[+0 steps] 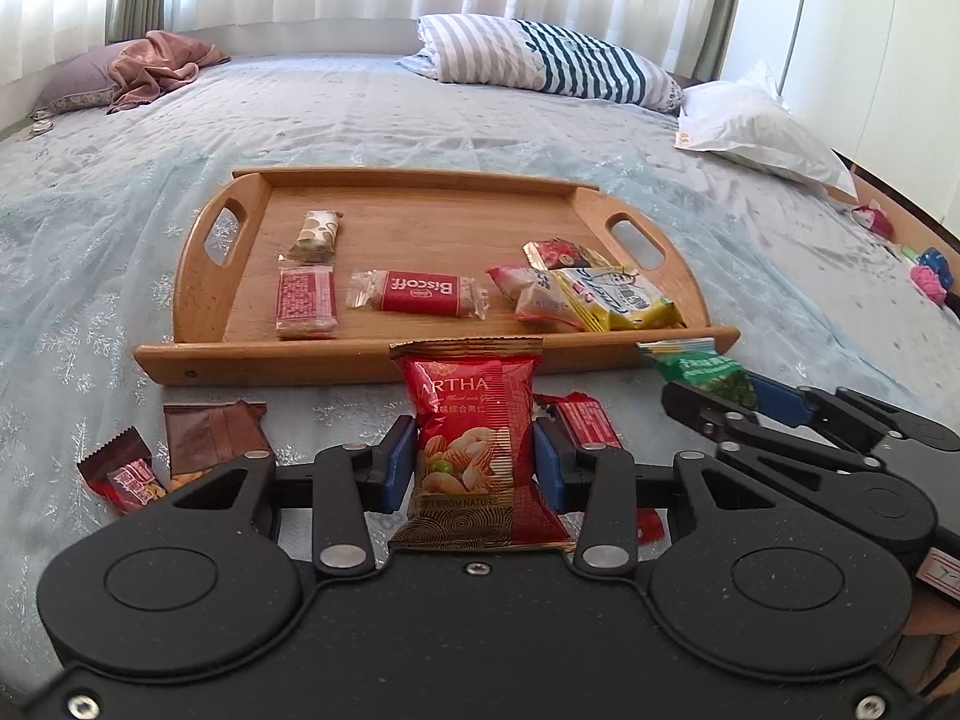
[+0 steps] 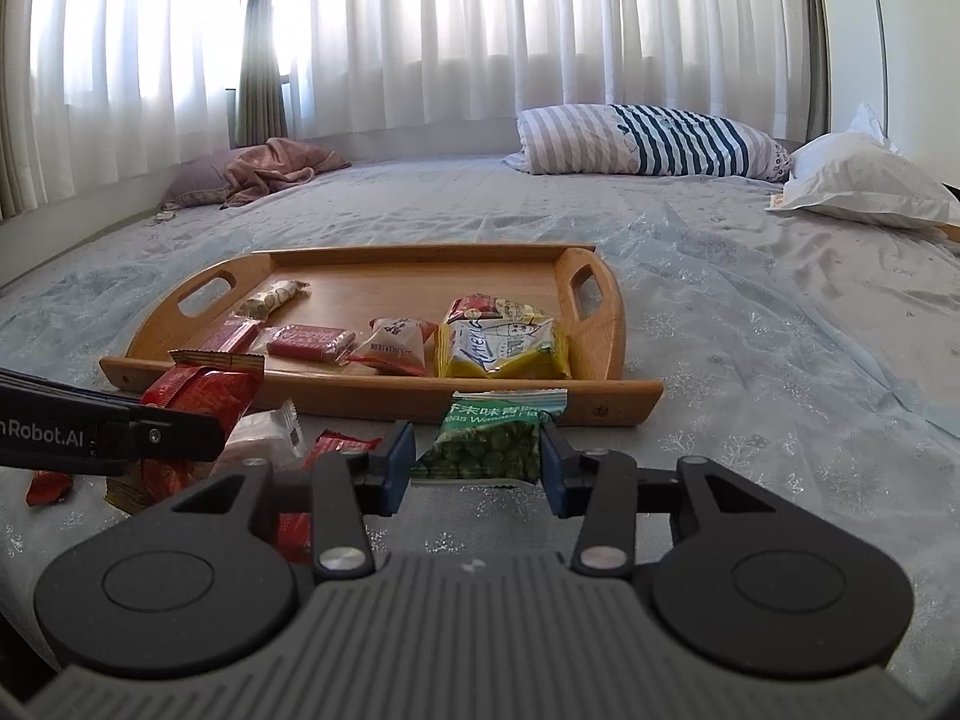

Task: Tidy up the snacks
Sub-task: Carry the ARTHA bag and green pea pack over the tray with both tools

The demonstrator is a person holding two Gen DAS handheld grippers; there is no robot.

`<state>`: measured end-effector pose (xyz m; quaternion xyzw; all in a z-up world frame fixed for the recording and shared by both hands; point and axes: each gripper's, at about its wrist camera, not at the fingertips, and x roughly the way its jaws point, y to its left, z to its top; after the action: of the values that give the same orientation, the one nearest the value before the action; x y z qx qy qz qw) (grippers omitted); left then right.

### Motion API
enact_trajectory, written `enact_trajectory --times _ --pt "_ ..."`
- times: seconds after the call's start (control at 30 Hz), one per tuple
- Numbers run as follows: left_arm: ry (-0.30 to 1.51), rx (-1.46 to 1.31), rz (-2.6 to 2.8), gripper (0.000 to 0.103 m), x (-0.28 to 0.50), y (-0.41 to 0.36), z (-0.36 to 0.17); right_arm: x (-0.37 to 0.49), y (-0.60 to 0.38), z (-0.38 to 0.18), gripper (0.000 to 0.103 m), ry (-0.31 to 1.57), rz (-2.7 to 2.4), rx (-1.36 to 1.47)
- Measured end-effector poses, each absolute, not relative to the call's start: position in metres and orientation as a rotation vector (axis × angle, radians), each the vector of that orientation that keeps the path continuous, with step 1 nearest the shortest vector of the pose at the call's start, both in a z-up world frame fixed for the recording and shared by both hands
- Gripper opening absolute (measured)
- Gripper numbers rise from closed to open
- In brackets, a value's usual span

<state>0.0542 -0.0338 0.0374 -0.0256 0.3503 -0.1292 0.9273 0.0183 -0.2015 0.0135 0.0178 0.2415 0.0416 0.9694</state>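
With each gripper clamped on a packet, left gripper (image 1: 474, 462) holding the red nut bag (image 1: 471, 420) and right gripper (image 2: 477, 459) the green pea packet (image 2: 498, 444), both need carrying over the near rim onto the tray (image 1: 420, 210).

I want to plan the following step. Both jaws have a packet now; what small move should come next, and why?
Probably carry both packets forward over the tray's near rim. The left gripper holds the red nut packet, the right gripper the green pea packet, both still short of the tray, where other snacks already lie.

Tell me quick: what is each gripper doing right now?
Left gripper: closed on the red nut packet.
Right gripper: closed on the green pea packet.
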Motion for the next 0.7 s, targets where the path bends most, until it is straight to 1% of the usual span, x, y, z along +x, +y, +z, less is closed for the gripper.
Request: enact_trajectory --times 0.33,0.5,0.7 --pt "0.656 -0.062 -0.251 0.038 0.088 -0.007 0.062 0.032 -0.198 0.036 0.047 0.432 0.087 0.024" --pt "0.632 -0.07 -0.242 0.038 0.123 0.007 0.077 0.055 -0.194 0.045 0.047 0.423 0.108 0.025" --pt "0.648 -0.112 -0.262 0.038 0.166 0.013 0.084 0.092 -0.19 0.049 0.047 0.44 0.136 0.05"
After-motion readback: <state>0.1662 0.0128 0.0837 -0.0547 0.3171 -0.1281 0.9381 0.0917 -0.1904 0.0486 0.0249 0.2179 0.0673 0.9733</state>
